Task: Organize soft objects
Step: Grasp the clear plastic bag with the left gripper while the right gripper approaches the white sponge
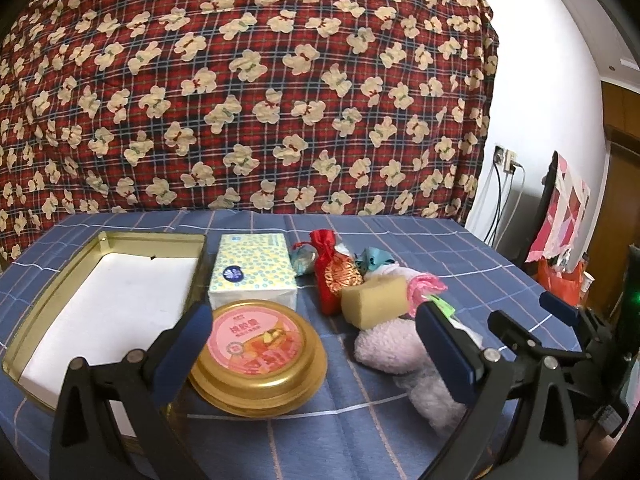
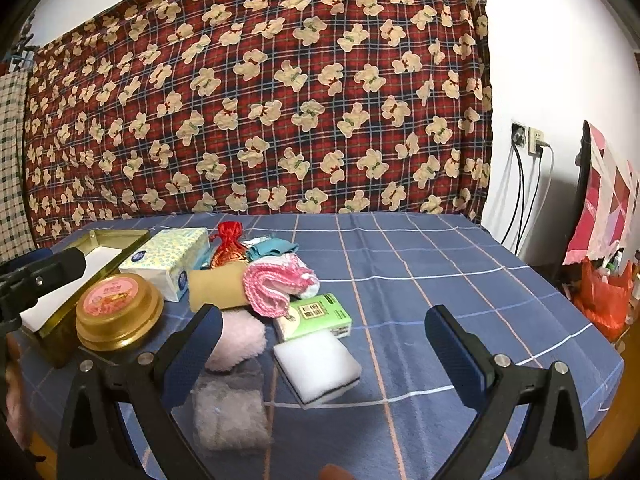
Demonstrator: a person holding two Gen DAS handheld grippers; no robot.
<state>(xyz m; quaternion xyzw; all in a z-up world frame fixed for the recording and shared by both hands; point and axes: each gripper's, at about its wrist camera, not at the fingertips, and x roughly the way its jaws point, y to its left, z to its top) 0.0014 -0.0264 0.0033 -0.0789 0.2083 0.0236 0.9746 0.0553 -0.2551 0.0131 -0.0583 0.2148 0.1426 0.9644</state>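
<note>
Since the gold tin tray (image 1: pixel 52 300) shows only its bare white liner, we judge that nothing has been sorted yet and the whole task remains ahead. The tray lies on the desk (image 2: pixel 440 280) ahead and to the left of the left tongs (image 1: pixel 312 344), its near corner passing behind the left finger.

Both tongs are released. The left tongs stand wide apart and hold nothing; the round gold can (image 1: pixel 258 352) with the pink lid sits between their fingers on the desk, not gripped. The right tongs (image 2: pixel 320 344) are likewise spread and empty, hovering over the loose items.

Soft objects, all outside the tray:
- tissue pack (image 1: pixel 254 270), straight ahead of the left tongs, just beyond the can and beside the tray wall;
- red pouch (image 1: pixel 332 276) and yellow sponge (image 1: pixel 374 300), ahead and right of the left tongs, touching each other;
- pink knitted cloth (image 2: pixel 272 284), ahead of the right tongs, resting against the sponge;
- green tissue packet (image 2: pixel 316 316) and white foam block (image 2: pixel 316 364), between the right fingers, the block nearest;
- fluffy pink cloth (image 2: pixel 236 340), just behind the right tongs' left finger;
- pale fuzzy bundle (image 2: pixel 228 412), low, beside that same finger.

A teal fabric piece (image 2: pixel 272 249) lies farther back; we cannot tell what it is.

Remaining, in our judgement: every soft item still needs moving, presumably into the tray.
</note>
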